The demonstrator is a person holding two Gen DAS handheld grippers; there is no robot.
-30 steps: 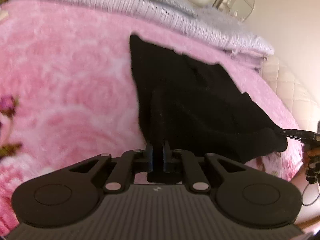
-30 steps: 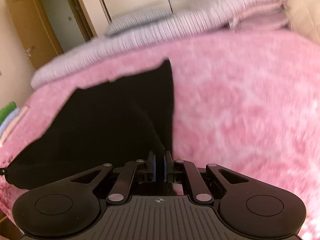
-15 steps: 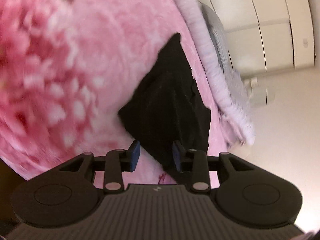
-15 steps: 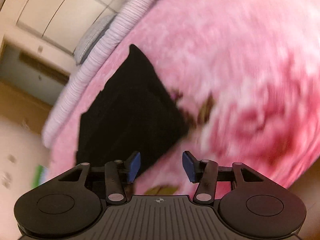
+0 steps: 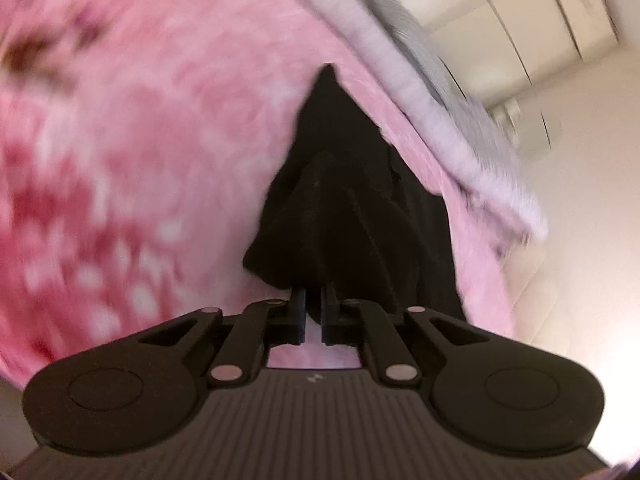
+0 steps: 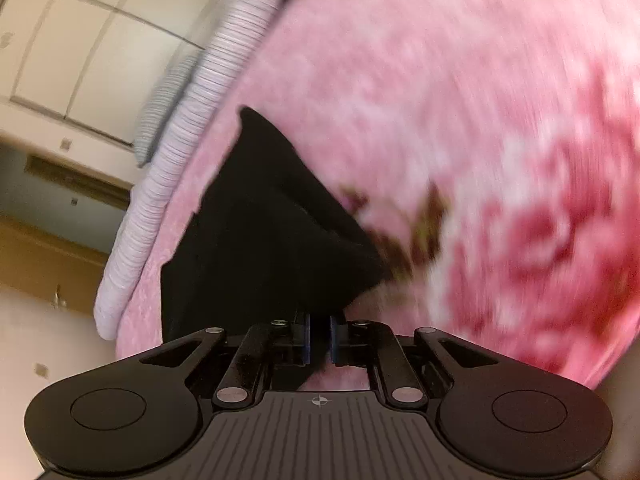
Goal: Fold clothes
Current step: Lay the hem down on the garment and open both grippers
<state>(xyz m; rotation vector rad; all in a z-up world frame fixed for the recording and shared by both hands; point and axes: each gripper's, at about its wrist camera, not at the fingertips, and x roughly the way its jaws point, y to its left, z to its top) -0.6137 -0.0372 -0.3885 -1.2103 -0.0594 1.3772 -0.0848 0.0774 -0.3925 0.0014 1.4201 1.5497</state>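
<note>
**Both corners pinched, ready to carry the fold**

The black garment (image 5: 352, 208) lies on the pink bed blanket (image 5: 140, 160), stretching toward 12 o'clock. The left hand-held gripper (image 5: 313, 316) is closing on its near edge, the right hand-held gripper (image 6: 319, 338) likewise, cloth between the pads of each. Lift both evenly, keep the edge taut, and lay corners onto the far hem without twisting

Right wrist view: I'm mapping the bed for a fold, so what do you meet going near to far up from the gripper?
right gripper, closing on the black garment → pink blanket → ribbed white bedding → wardrobe doors
</note>
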